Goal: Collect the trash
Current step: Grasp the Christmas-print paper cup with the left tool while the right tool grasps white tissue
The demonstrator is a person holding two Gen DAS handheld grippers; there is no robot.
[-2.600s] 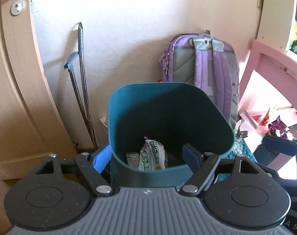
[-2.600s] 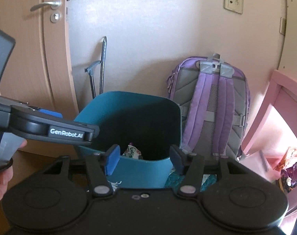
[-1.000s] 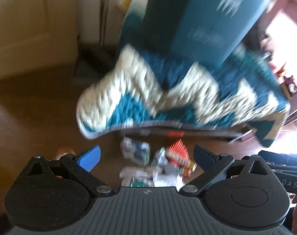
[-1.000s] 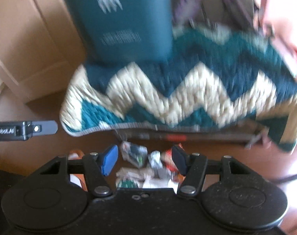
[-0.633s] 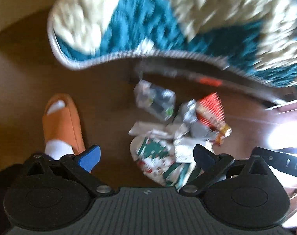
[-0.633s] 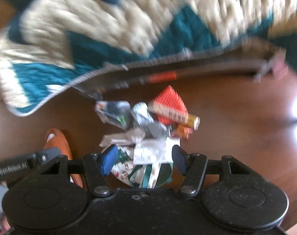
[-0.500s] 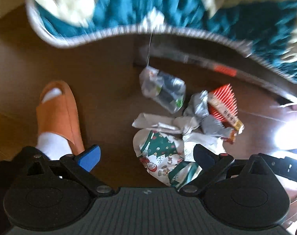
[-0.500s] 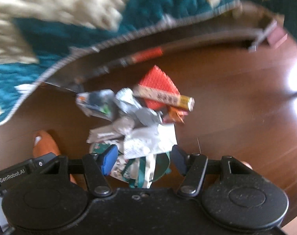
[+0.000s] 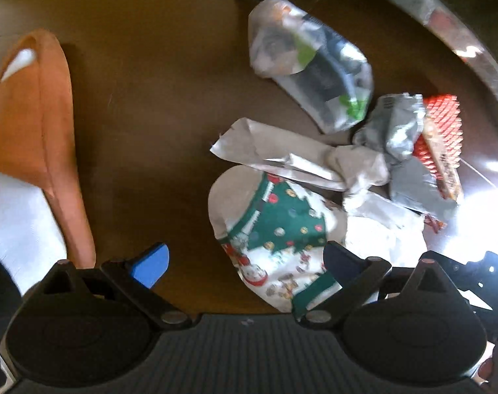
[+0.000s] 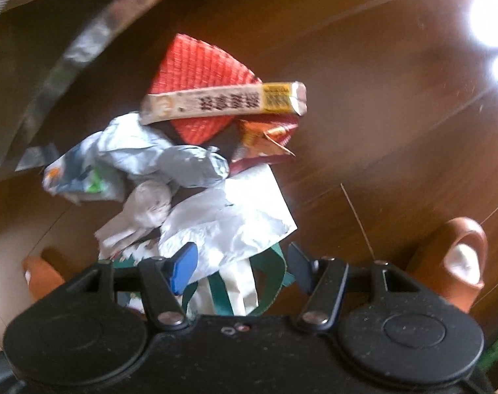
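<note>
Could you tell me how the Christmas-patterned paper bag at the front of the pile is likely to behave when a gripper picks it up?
The Christmas-patterned bag lies flat and creased on the wooden floor, so it is probably light and floppy and may sag from a pinch. A crumpled white paper overlaps it, so lifting could drag that along. Its green handles look limp.

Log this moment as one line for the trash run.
phase: reaching trash | left claw: open, over Christmas-print wrapper | right claw: open, over white crumpled paper | held: nothing | floor: pile uncollected

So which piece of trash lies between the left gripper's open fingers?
The Christmas-print paper bag, white with green tree pattern; the other wrappers lie farther ahead.
</note>
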